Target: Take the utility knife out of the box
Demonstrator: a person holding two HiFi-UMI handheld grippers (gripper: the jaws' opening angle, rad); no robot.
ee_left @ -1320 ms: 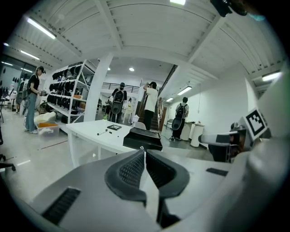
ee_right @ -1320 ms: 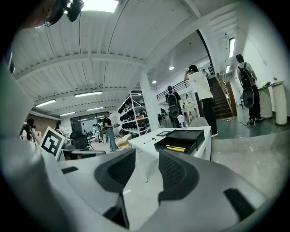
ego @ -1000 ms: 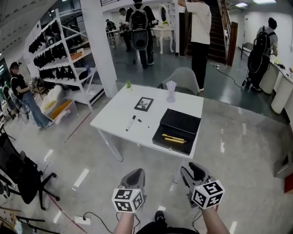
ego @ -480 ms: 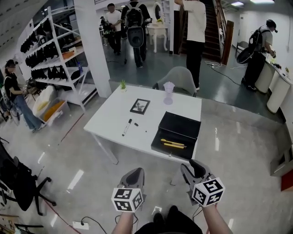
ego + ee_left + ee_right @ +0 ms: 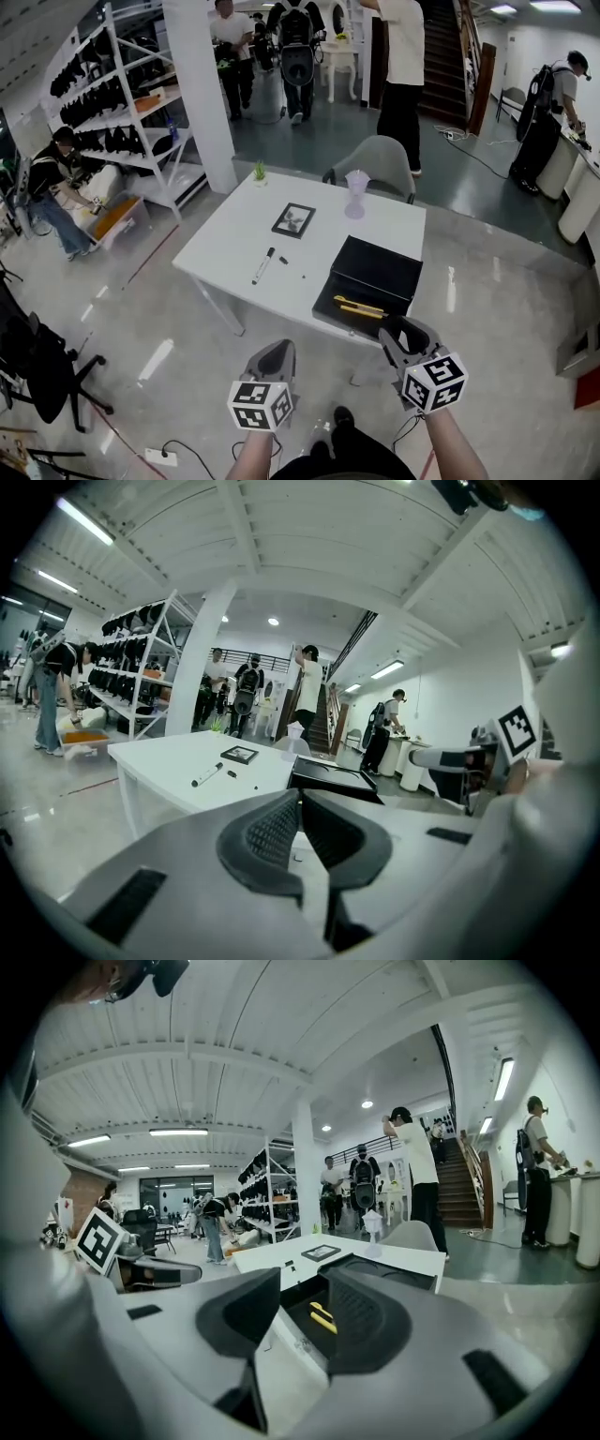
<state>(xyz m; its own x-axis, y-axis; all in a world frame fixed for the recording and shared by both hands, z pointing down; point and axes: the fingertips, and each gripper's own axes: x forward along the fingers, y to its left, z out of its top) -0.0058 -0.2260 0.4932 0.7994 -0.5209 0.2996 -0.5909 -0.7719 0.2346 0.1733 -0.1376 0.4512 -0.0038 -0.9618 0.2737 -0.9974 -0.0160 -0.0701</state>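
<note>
An open black box (image 5: 373, 274) lies on the right part of the white table (image 5: 234, 246). In it rests a yellow utility knife (image 5: 358, 307). My right gripper (image 5: 405, 330) is open and empty, just short of the box's near edge. Through its gap in the right gripper view (image 5: 305, 1279) I see the box (image 5: 300, 1309) and the knife (image 5: 322, 1318). My left gripper (image 5: 274, 354) hangs over the floor short of the table, its jaws shut with nothing between them (image 5: 300, 797). The box (image 5: 328, 775) shows ahead and to the right in the left gripper view.
On the table lie a black marker (image 5: 263, 265), its small cap, a framed picture (image 5: 294, 220), a clear vase (image 5: 356, 193) and a tiny plant (image 5: 260, 172). A grey chair (image 5: 373, 164) stands behind it. Shelving (image 5: 122, 122) and several people are further off; a cable and power strip (image 5: 155, 457) lie on the floor.
Both grippers have moved forward toward the table. The right gripper now reaches the box's near edge. Neither gripper's jaws have changed.
</note>
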